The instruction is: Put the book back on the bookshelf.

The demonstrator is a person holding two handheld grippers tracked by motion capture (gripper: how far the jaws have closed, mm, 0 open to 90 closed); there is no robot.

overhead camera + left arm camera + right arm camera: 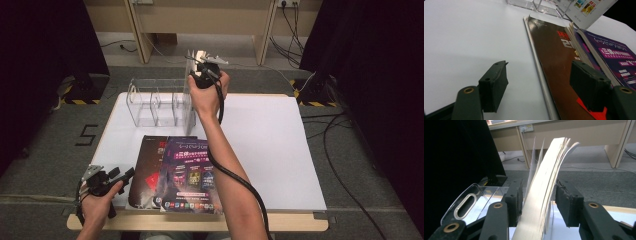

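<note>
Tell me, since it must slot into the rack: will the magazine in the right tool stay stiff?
Probably floppy: the magazine bows above the right tool and its pages fan apart. It looks thin, so likely light. Loose pages may catch the clear rack.

Looks like a lab or recording setup in an office-type room. White table [280, 145] parked on grey carpet [45, 160], with a number five taped on the floor [86, 135]. Black curtains [45, 40] down both sides, yellow-and-black hazard tape [80, 101] by their bases. Loose cables [345, 145] across the floor, wall sockets [527, 128] above pale wooden desk legs [262, 30] at the back.
</note>
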